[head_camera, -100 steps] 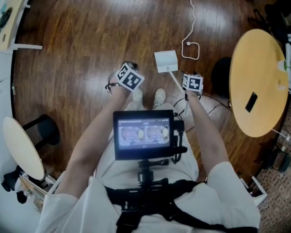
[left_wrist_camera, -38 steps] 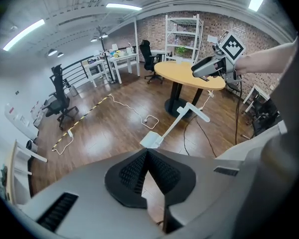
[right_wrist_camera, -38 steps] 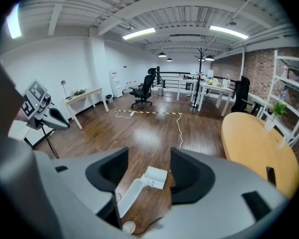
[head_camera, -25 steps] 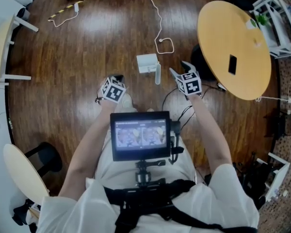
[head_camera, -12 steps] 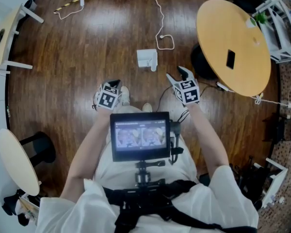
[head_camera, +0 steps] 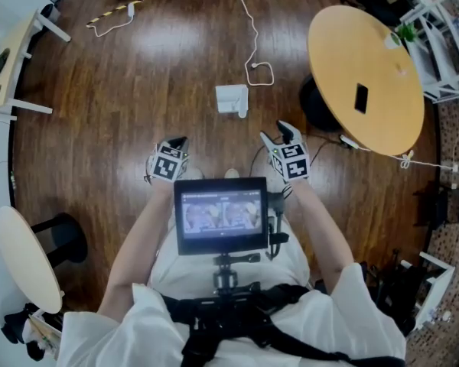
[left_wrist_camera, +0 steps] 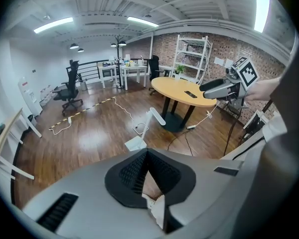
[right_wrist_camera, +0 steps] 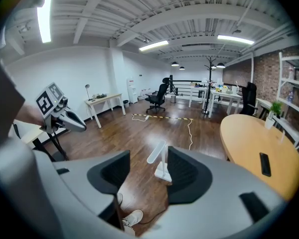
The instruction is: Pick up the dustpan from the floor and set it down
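While well apart from both, dustpan (head_camera: 232, 99) on floor (head_camera: 138, 90) ahead; left tongs (left_wrist_camera: 146, 152) together, right tongs (head_camera: 275, 134) apart, empty

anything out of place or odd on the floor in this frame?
Mildly. The white plastic dustpan stands alone in the middle of the dark wood floor, handle sticking up. A loose white cable snakes across the boards and loops just beyond it, a likely snag risk. No spill or damage visible.
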